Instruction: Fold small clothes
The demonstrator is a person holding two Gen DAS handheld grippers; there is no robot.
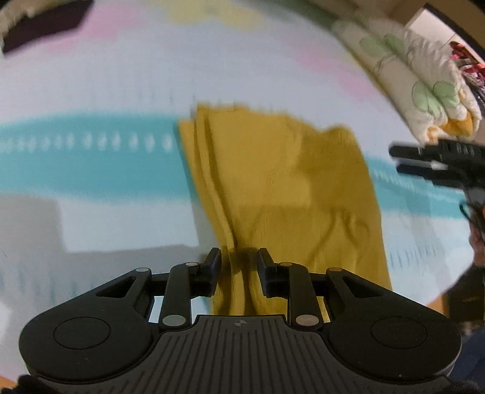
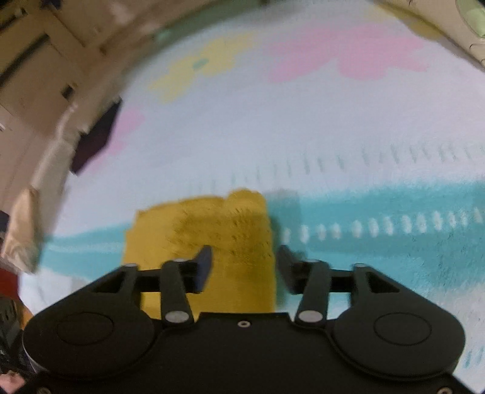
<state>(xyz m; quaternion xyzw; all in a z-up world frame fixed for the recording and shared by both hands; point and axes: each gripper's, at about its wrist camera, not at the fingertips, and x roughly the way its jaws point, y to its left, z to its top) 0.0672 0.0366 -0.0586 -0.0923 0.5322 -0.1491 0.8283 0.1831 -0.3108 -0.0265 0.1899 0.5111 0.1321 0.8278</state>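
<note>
The mustard-yellow garment [image 1: 282,194] is lying on a pale patterned bedspread [image 1: 106,91], across its teal band [image 1: 75,163]. In the left wrist view the cloth is spreading out from the left hand-held gripper [image 1: 239,266]; its near edge is gathering into vertical folds that are passing between the two fingers [image 1: 212,269]. The jaws are standing narrow around that bunched edge and appear to be pinching it. The far edge of the garment is lying flat and ragged against the bedspread.

The right wrist view is showing the same garment [image 2: 206,230] from the other side, as a compact, roughly rectangular shape. The right hand-held gripper [image 2: 244,266] is standing above it with its jaws spread apart; the cloth is showing through the gap, and neither finger [image 2: 203,266] is pressing on it.

Only the left wrist view is showing the right hand-held gripper from outside [image 1: 424,160], at the right edge of the frame, clear of the garment. That view is also showing a folded floral quilt [image 1: 424,81] at the upper right and a dark cloth [image 1: 45,24] at the upper left. The right wrist view is showing the dark cloth [image 2: 97,136] at the left edge of the bedspread [image 2: 272,121], together with pink and yellow flower shapes in the print. Both views are blurred.
</note>
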